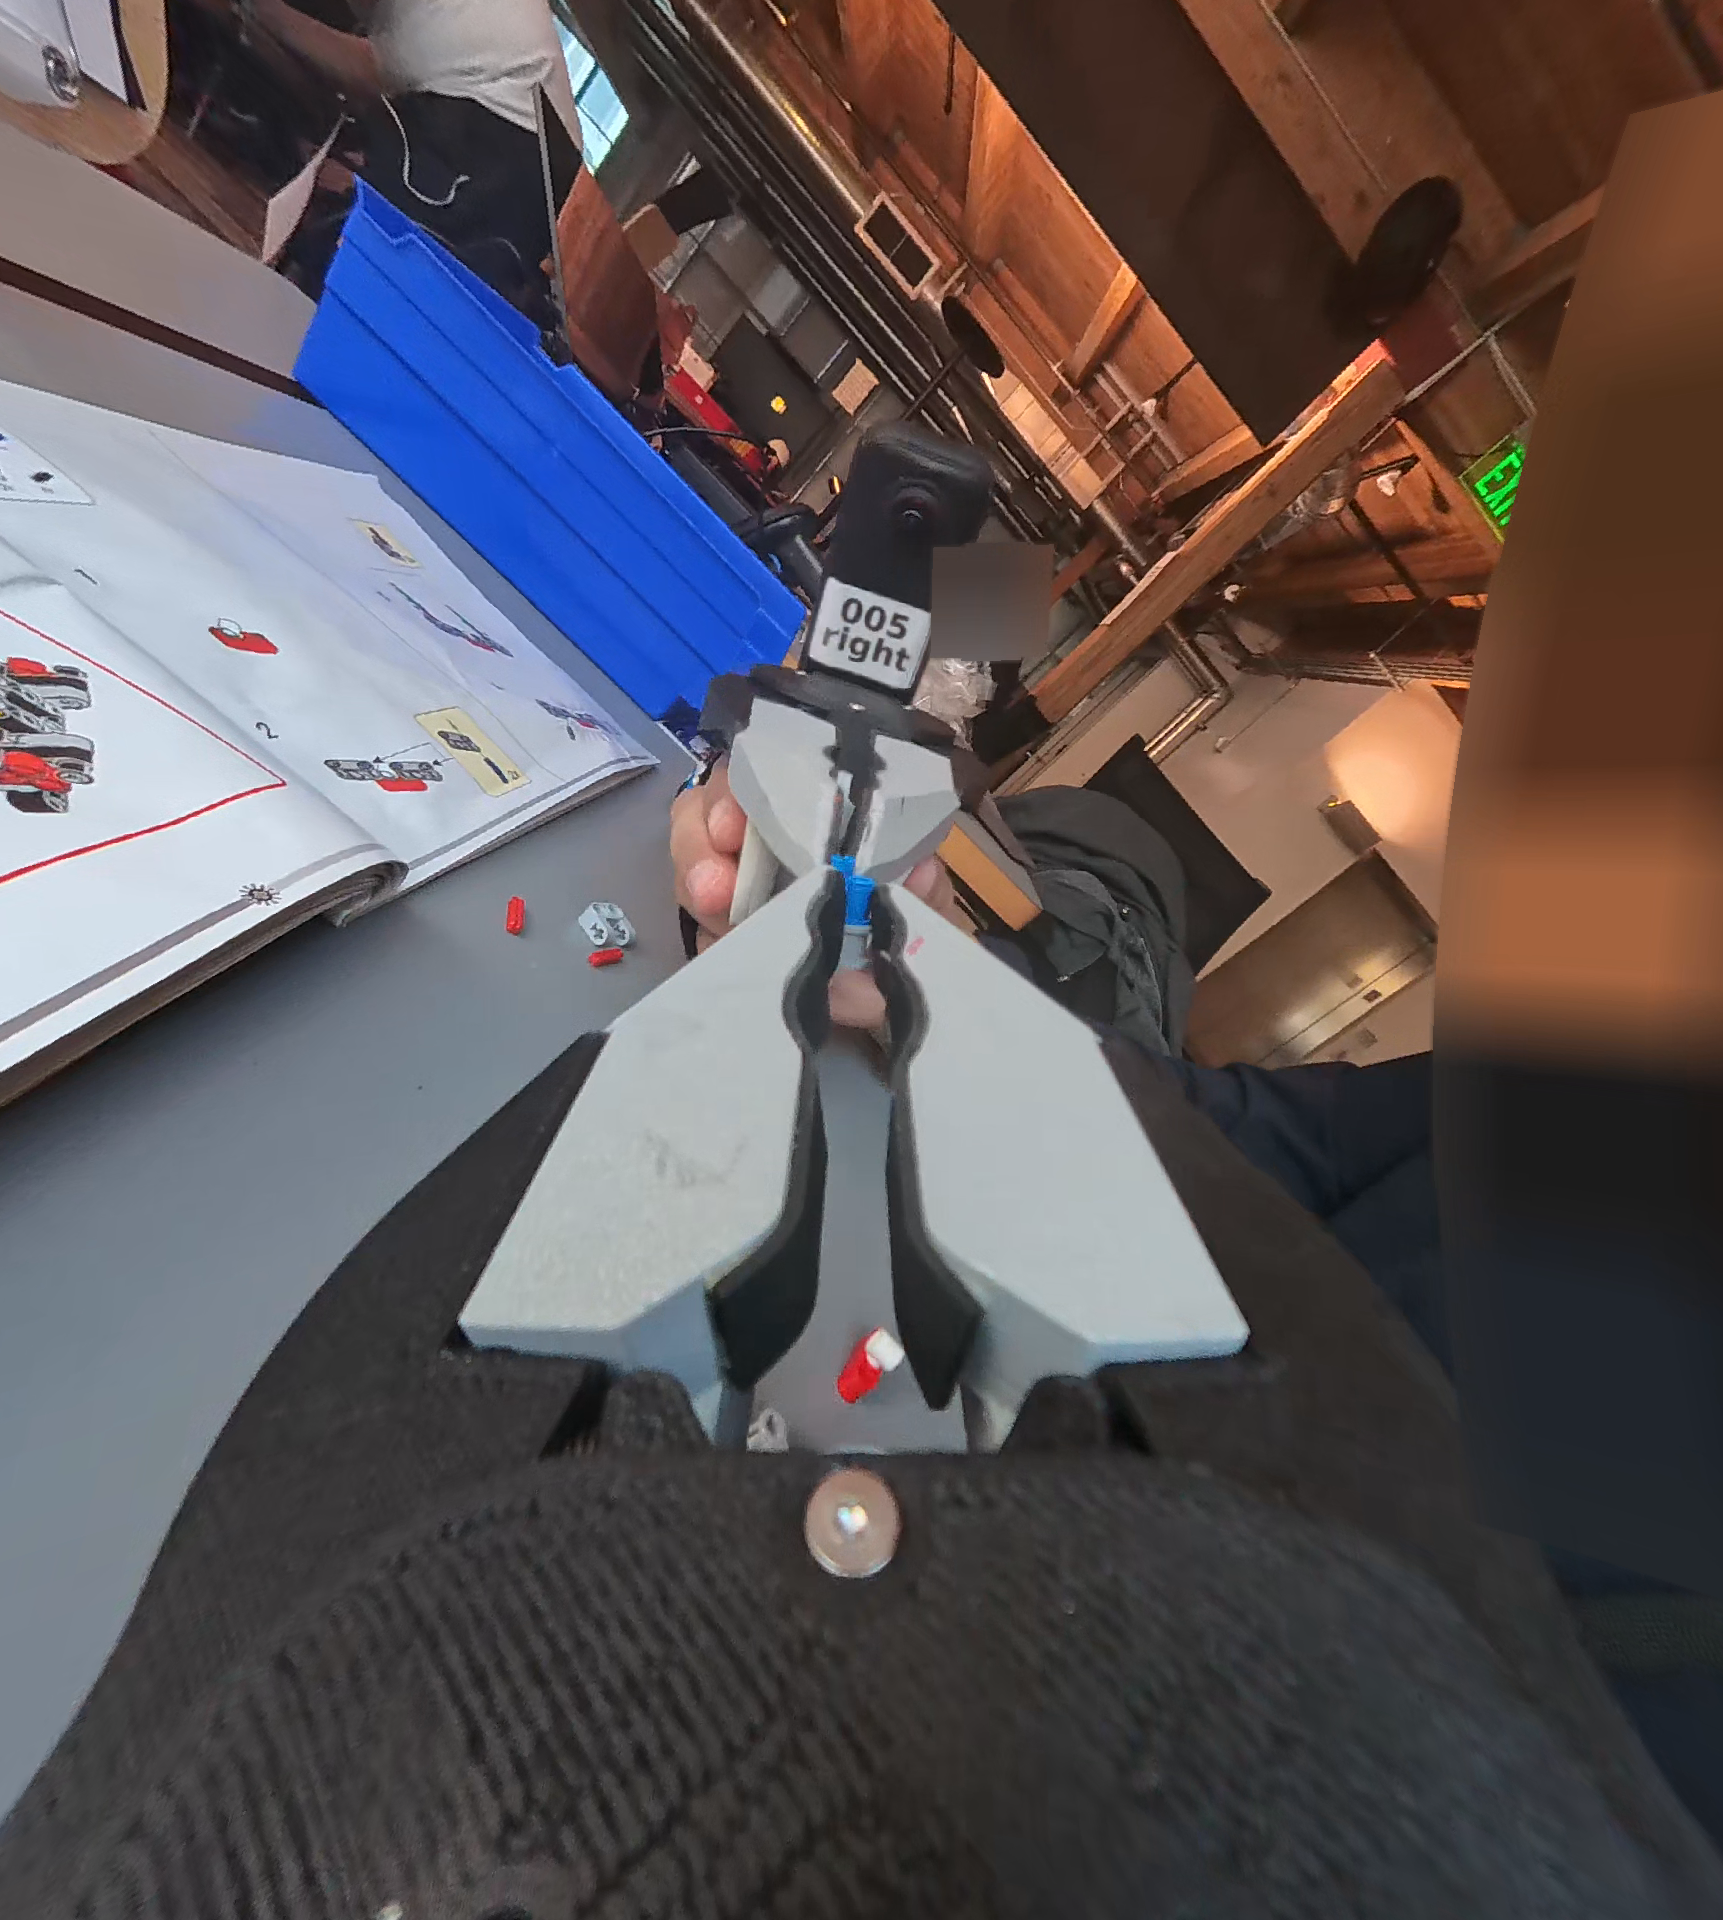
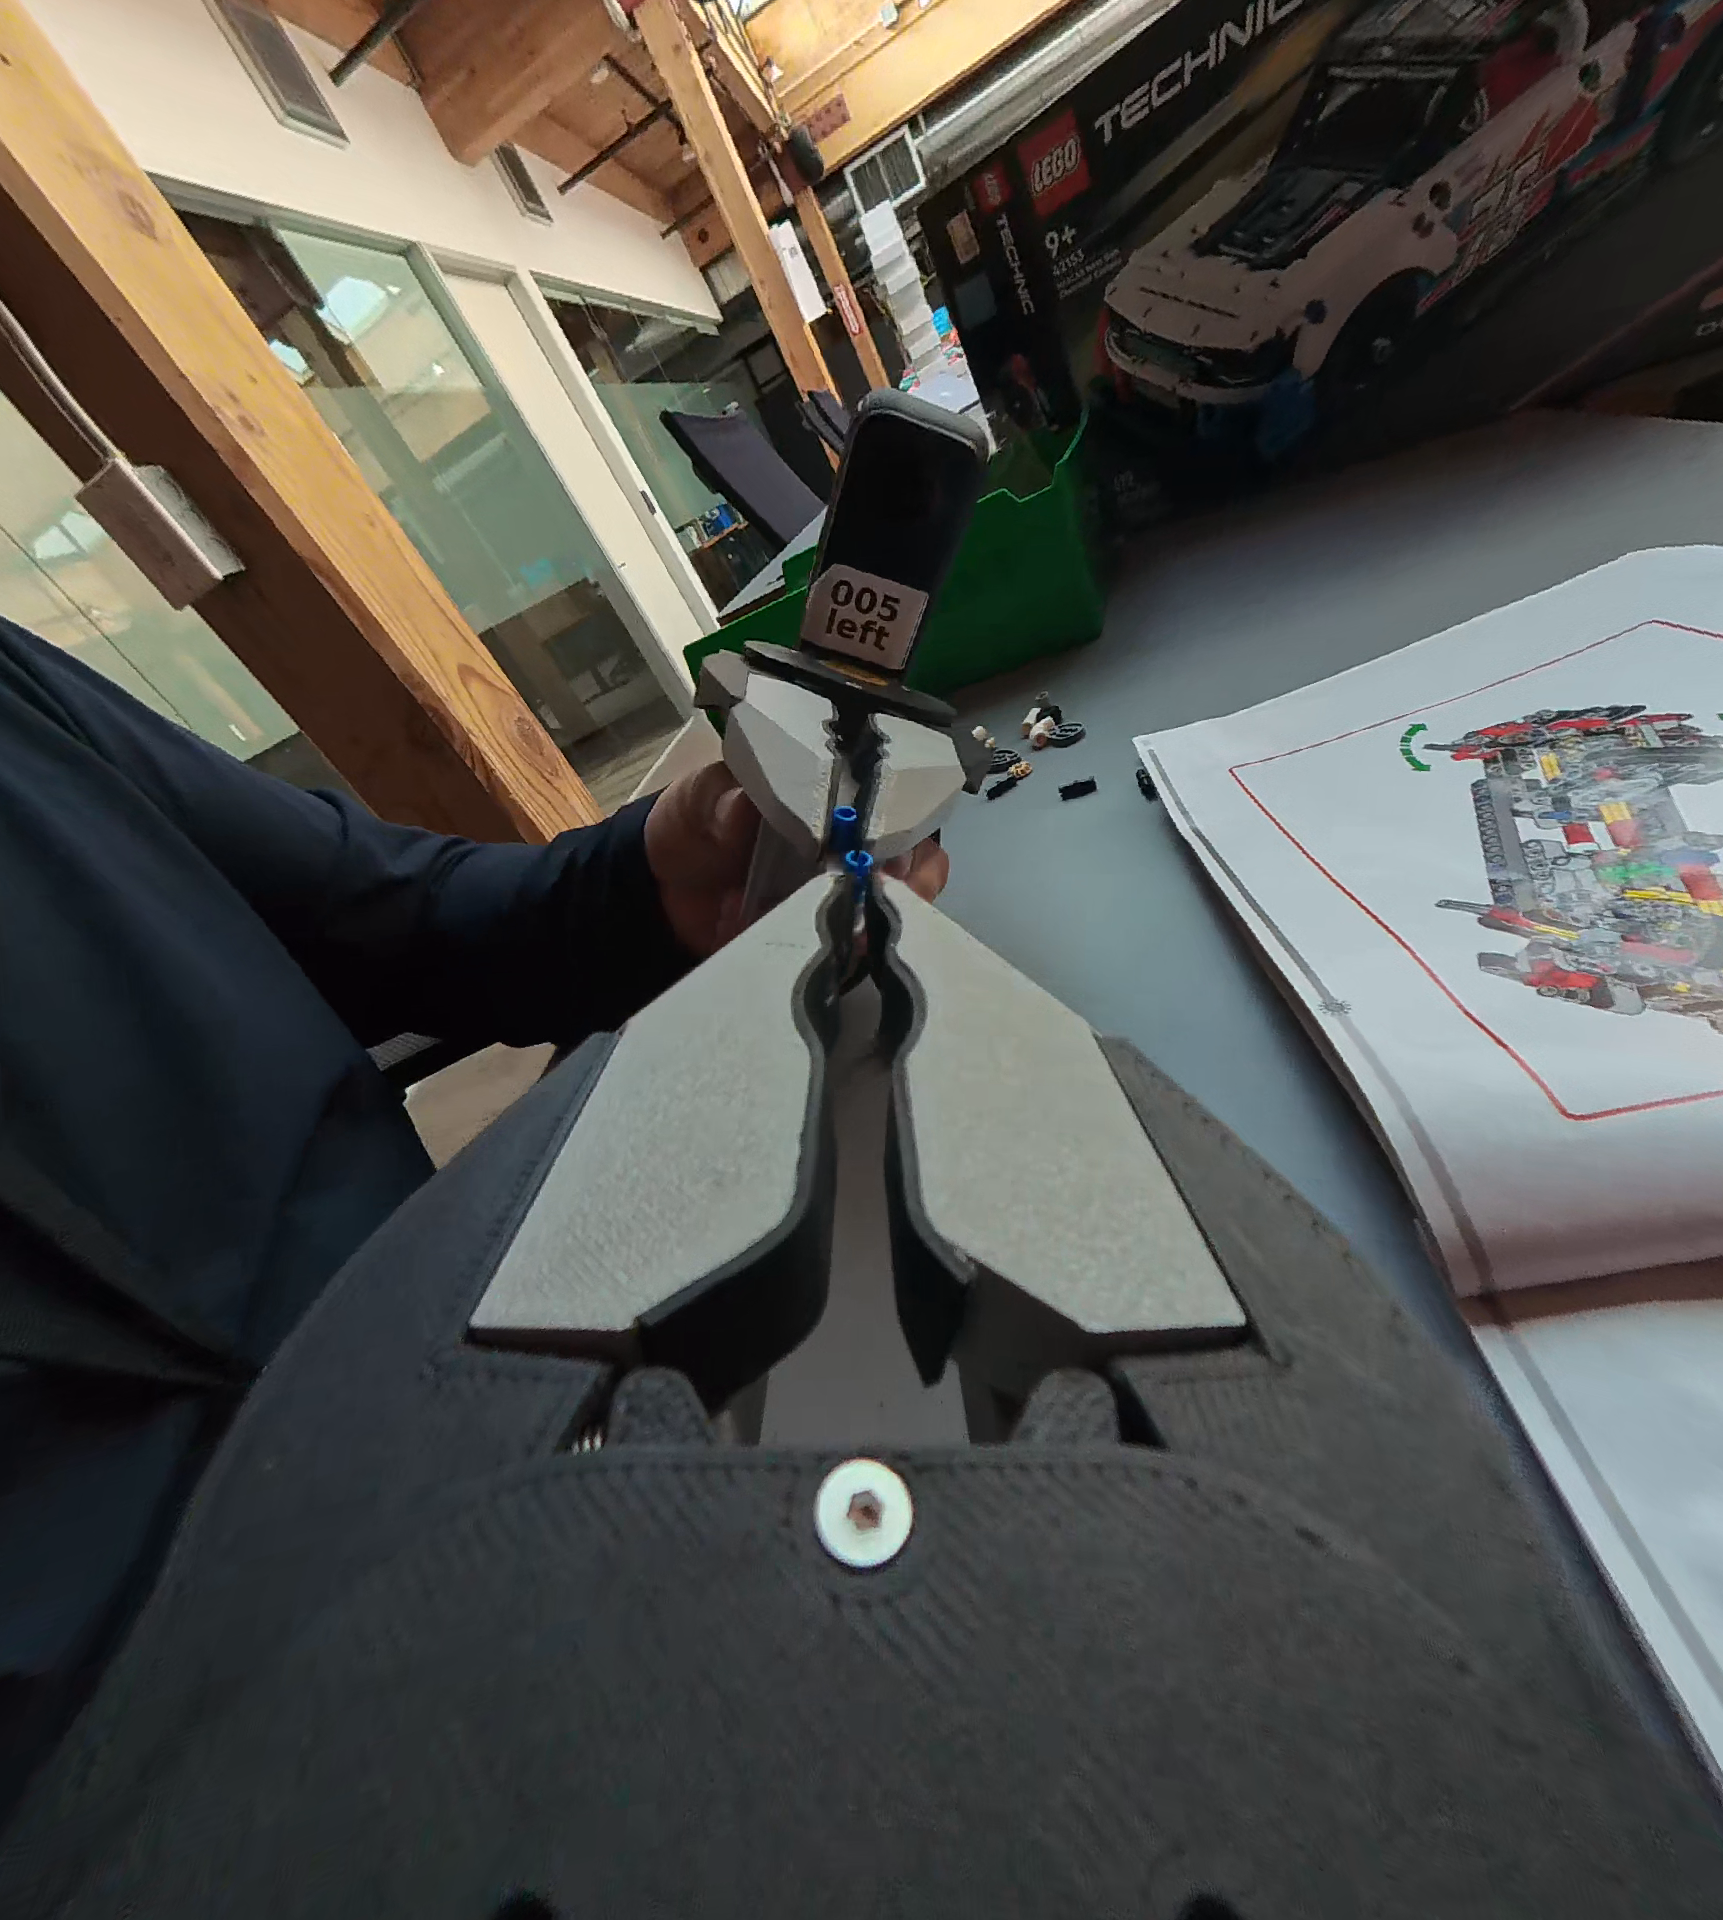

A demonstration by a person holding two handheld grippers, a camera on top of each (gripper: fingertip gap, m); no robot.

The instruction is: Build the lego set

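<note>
Looks like an open workshop-style office: exposed timber beams (image 2: 244,343) and ceiling ducts (image 1: 836,135), glass-walled rooms (image 2: 483,457), a grey worktable (image 2: 1252,582) carrying plastic storage bins (image 1: 524,416), an open instruction booklet (image 1: 161,727), a building-set box (image 2: 1356,208) and scattered small parts (image 2: 1044,748).

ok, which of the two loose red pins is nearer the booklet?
The red pin left of the grey connector, close by the booklet. The other red pin lies right beside the connector, farther from the booklet.
</note>
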